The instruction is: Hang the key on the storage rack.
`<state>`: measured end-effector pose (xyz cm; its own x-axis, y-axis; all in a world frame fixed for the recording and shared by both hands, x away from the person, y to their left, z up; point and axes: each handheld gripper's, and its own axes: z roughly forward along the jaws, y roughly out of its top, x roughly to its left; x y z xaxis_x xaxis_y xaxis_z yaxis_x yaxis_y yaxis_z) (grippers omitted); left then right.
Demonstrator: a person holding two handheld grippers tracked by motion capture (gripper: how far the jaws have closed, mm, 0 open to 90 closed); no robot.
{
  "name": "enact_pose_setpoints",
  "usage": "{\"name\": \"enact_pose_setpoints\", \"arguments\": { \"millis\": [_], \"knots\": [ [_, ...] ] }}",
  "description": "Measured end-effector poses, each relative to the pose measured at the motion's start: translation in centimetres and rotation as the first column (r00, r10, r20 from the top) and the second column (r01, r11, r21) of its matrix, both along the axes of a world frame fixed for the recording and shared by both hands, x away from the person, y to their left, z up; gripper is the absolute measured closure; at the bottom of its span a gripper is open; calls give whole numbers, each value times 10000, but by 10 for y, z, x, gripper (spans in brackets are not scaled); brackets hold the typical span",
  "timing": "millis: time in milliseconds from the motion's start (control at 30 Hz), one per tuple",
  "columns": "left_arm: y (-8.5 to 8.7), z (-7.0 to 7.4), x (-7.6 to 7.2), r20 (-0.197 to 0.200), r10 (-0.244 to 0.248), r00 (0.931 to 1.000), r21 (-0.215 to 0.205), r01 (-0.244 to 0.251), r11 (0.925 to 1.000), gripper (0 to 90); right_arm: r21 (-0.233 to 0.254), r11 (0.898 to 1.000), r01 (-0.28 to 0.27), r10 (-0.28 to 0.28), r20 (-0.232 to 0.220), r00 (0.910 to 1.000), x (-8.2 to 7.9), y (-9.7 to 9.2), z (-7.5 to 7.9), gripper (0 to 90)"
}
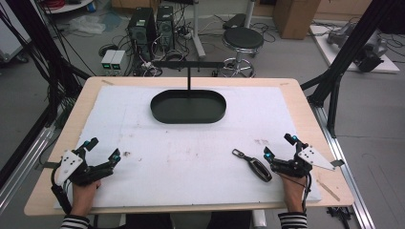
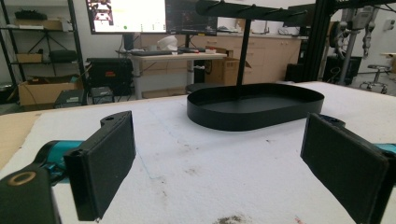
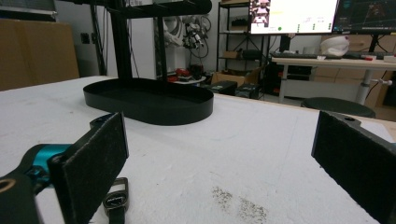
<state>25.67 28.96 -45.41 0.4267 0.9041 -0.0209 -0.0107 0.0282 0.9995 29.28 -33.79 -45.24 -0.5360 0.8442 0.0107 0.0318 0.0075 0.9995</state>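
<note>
Lying just left of the wide-open, empty right hand-held gripper [image 1: 279, 146]: a key fob [image 1: 254, 165].

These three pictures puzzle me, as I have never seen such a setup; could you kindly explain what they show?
A person sits at a table covered by a white mat and holds a hand-operated gripper in each hand. The high view looks down from above: left gripper, right gripper. The other two pictures come from cameras riding on each gripper, looking along its black jaws. On the mat lie a black oval tray with a hanger stand, and a car key beside the right gripper. Both pairs of jaws stand open, holding nothing.
</note>
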Motion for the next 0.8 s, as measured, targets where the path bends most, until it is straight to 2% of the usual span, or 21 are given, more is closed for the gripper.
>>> {"name": "enact_pose_setpoints", "arguments": {
  "millis": [67, 100, 167, 267, 333, 433, 467, 500, 567, 667, 733, 800],
  "knots": [
    [0, 0, 0, 6, 6, 10000, 0, -6, 10000, 106, -124, 9999, -48, 43, -354, 9994, 1, 0, 2, 27],
    [0, 0, 0, -3, 3, 10000, 2, -3, 10000, 106, -124, 9999, -48, 43, -354, 9994, 1, 0, 2, 27],
    [0, 0, 0, -14, 0, 10000, 4, 0, 10000, 106, -354, 9989, -312, 281, -834, 9961, 3, 2, 7, 28],
    [0, 0, 0, -13, 1, 10000, 8, -1, 10000, 106, -438, 9978, -495, 451, -953, 9944, 4, 3, 12, 28],
    [0, 0, 0, 1, 11, 10000, 7, -11, 10000, 106, -511, 9943, -935, 860, -1331, 9874, 5, 5, 20, 27],
    [0, 0, 0, 4, 11, 10000, 8, -11, 10000, 105, -900, 9865, -1364, 1202, -1660, 9788, 7, 5, 30, 17],
    [0, 0, 0, -4, 2, 10000, 8, -2, 10000, 106, -1285, 9791, -1579, 1325, -1868, 9734, 8, 5, 40, 12],
    [0, 0, 0, -5, 4, 10000, 12, -4, 10000, 106, -1285, 9791, -1579, 1325, -1868, 9734, 8, 5, 40, 12],
    [0, 0, 0, -2, 9, 10000, 11, -9, 10000, 106, -1624, 9704, -1785, 1442, -2024, 9686, 9, 3, 51, 12],
    [0, 0, 0, 6, 13, 10000, 6, -13, 10000, 106, -2053, 9664, -1546, 1076, -2231, 9688, 7, 1, 60, 12],
    [0, 0, 0, 11, 8, 10000, 29, -8, 10000, 105, -2045, 9667, -1541, 999, -2529, 9623, 7, -1, 63, 12],
    [0, 0, 0, -3, 14, 10000, -1, -14, 10000, 105, -2239, 9619, -1569, 932, -2710, 9581, 7, -2, 67, 12]
  ]
}}
